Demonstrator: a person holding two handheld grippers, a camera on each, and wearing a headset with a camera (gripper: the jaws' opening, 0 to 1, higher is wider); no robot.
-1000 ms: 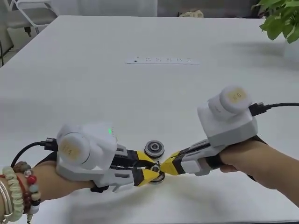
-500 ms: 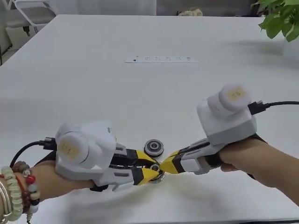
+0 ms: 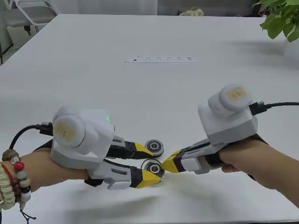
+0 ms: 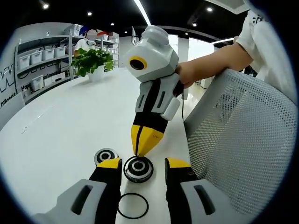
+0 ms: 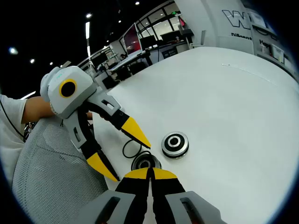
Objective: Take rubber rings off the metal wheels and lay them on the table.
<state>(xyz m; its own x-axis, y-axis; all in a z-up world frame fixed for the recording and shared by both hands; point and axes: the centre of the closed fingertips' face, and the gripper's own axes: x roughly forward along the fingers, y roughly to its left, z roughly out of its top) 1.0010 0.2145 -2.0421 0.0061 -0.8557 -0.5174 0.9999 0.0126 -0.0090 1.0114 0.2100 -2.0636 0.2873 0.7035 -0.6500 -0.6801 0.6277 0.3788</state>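
Smooth white table [image 3: 140, 93], left gripper [image 4: 143, 163] spread around round metal wheel [image 4: 138, 171], right gripper [image 5: 150, 173] clenched

This looks like an office or a work lab. In the head view a big white table [image 3: 93, 70] has a long white power strip [image 3: 162, 59] at twelve o'clock, a green leafy plant [image 3: 280, 18] at two o'clock and a white chair [image 3: 28, 11] at eleven o'clock. The left gripper view shows white shelves with storage boxes [image 4: 42, 56] at ten o'clock, small round ceiling lights [image 4: 45, 6] and a grey mesh chair back [image 4: 233, 135] at three o'clock. The right gripper view shows big dark letters on a white wall [image 5: 240, 18] at one o'clock.
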